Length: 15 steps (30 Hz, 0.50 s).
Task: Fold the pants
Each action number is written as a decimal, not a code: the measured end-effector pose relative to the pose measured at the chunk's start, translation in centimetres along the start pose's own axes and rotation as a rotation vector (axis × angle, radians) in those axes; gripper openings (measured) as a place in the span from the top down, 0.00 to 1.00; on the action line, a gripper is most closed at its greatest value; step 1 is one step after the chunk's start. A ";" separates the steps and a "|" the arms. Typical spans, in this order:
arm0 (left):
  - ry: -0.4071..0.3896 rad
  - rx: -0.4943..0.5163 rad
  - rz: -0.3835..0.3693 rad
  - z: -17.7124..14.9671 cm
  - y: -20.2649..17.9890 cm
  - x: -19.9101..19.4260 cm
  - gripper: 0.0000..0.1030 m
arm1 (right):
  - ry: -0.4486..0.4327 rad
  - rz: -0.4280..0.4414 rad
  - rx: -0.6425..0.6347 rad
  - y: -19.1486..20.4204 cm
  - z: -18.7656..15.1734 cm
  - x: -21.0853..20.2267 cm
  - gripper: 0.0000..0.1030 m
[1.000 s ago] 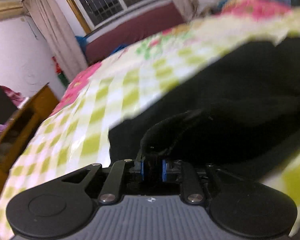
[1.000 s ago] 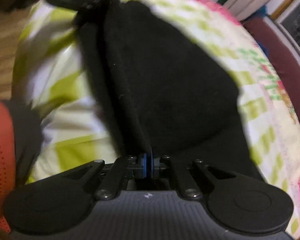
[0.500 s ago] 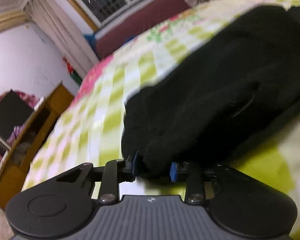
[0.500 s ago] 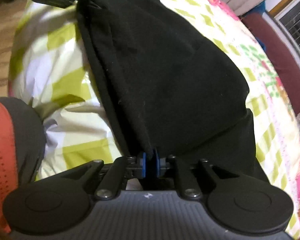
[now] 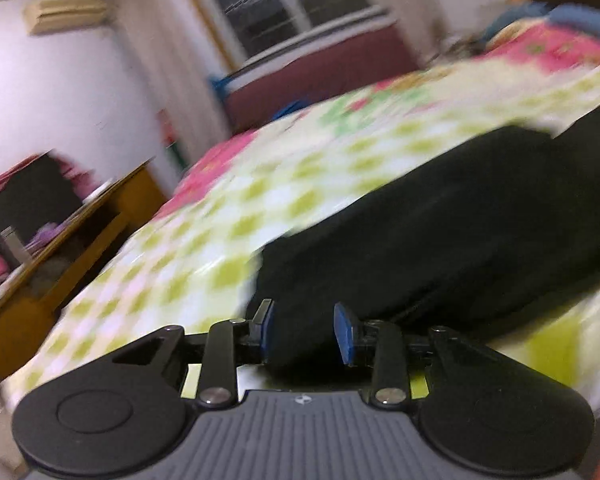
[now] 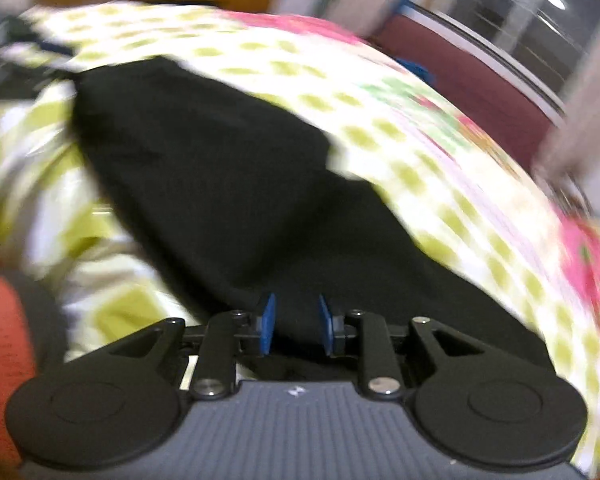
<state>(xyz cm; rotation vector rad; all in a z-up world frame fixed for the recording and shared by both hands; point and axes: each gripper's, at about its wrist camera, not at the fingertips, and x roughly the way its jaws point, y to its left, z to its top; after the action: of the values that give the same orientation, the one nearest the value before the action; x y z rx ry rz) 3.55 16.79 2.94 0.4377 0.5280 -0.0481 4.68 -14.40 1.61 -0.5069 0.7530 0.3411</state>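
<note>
Both grippers just released: left gripper [image 5: 304,330], right gripper [image 6: 296,324] parted; one pants [image 5: 440,232].

black pants [image 5: 440,232], seemingly green-checked bedspread [image 5: 228,216], blue pads [image 6: 267,322]

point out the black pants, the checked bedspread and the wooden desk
black pants [image 6: 228,184], right wrist view, middle of the folded cloth
checked bedspread [image 5: 228,240], left wrist view, bare green-and-white part left of the pants
wooden desk [image 5: 80,248], left wrist view, its side panel
</note>
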 end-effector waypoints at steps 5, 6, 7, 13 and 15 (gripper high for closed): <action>-0.067 0.033 -0.270 4.1 -7.8 0.3 0.53 | 0.064 -0.132 0.402 -10.9 -3.9 1.2 0.75; -0.072 0.054 -0.318 4.6 -9.7 0.5 0.53 | 0.067 -0.148 0.505 -13.3 -4.9 1.4 0.74; -0.084 0.085 -0.346 5.1 -11.5 0.7 0.53 | 0.064 -0.156 0.599 -15.6 -5.9 1.7 0.74; -0.097 0.176 -0.478 8.4 -20.2 2.9 0.53 | 0.018 -0.209 0.997 -26.3 -10.8 4.6 0.71; -0.101 0.191 -0.491 9.3 -22.1 3.4 0.53 | 0.013 -0.202 1.091 -28.0 -12.0 6.3 0.70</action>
<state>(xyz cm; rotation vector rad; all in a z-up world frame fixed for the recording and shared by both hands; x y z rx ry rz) 7.46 -6.87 -0.17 0.4801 0.5232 -0.5936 15.31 -43.51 -1.63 0.4468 0.7777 -0.2793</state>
